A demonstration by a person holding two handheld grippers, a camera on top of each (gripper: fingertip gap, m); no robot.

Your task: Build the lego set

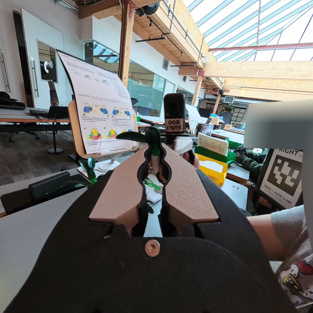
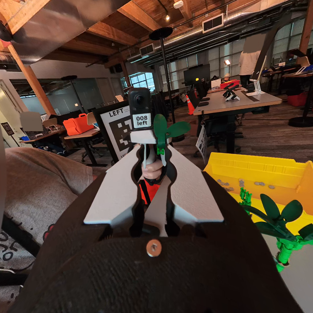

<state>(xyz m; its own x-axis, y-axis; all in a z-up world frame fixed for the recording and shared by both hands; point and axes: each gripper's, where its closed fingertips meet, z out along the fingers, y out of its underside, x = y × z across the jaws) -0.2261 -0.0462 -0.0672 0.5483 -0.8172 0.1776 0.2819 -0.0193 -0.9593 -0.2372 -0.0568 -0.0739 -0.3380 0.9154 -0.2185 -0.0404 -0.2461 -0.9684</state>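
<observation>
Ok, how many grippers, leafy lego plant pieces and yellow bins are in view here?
Grippers: 2 (left gripper, right gripper)
Leafy plant pieces: 2 (raised leaf piece, standing plant)
Yellow bin: 1
Total: 5

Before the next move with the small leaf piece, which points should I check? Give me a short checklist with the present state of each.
1. Leaf piece sits between the tips of both grippers: ok.
2. Left gripper closed on the piece: ok, its fingers nearly meet around the stem.
3. Right gripper closed on the same piece: cannot tell, the tips are close but contact is unclear.
4. Built plant standing clear of the grippers: ok.
5. Yellow bin within view with small parts inside: ok.
6. Instruction sheet visible on its stand: ok.
</observation>
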